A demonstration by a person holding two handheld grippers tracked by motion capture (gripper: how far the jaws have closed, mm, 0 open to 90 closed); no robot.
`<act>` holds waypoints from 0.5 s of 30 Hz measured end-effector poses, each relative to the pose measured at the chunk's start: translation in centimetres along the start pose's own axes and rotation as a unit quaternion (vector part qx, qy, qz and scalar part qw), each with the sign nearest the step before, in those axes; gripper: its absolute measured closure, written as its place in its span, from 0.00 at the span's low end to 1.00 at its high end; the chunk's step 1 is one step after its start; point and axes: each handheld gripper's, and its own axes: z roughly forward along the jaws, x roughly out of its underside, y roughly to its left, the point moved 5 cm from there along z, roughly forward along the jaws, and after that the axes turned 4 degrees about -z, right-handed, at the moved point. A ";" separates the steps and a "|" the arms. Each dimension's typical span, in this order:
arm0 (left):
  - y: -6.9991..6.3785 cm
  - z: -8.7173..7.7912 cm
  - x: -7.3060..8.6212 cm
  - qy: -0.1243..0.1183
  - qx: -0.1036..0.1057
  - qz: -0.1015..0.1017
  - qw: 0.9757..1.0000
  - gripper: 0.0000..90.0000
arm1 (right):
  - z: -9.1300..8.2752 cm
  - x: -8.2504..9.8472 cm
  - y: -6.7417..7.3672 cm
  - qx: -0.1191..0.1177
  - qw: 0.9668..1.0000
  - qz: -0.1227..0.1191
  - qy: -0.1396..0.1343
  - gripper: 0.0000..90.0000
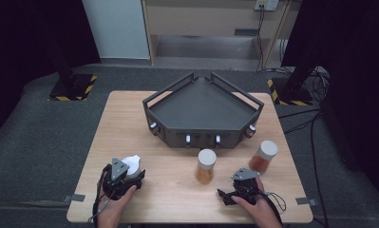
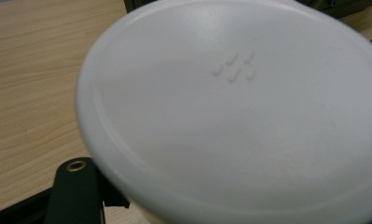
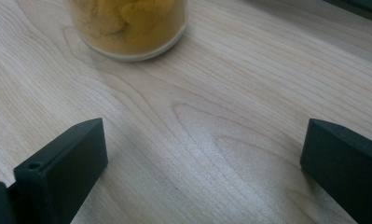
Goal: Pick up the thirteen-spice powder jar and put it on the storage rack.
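A jar with a white lid (image 1: 131, 164) stands at the table's front left, and my left gripper (image 1: 130, 175) is shut on it. In the left gripper view the lid (image 2: 230, 112) looms close and blurred, with one black finger (image 2: 76, 193) below it. Two more white-lidded jars with orange contents stand further right: one in the middle (image 1: 206, 166), one to its right (image 1: 263, 156). My right gripper (image 1: 227, 195) rests low at the front right, open, with bare wood between its jaws (image 3: 202, 163). A jar of yellow-orange pieces (image 3: 127, 28) stands just beyond them.
A dark grey wedge-shaped tray with raised rails (image 1: 201, 137) sits at the middle back of the wooden table (image 1: 130, 123), empty inside. Cables trail off to the right of the table. Black stands flank the far corners.
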 end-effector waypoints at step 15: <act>-0.4 -0.3 -0.9 0.003 0.017 0.021 1.000 0.32 | 0.0 0.0 0.0 0.000 1.000 0.000 0.000 0.01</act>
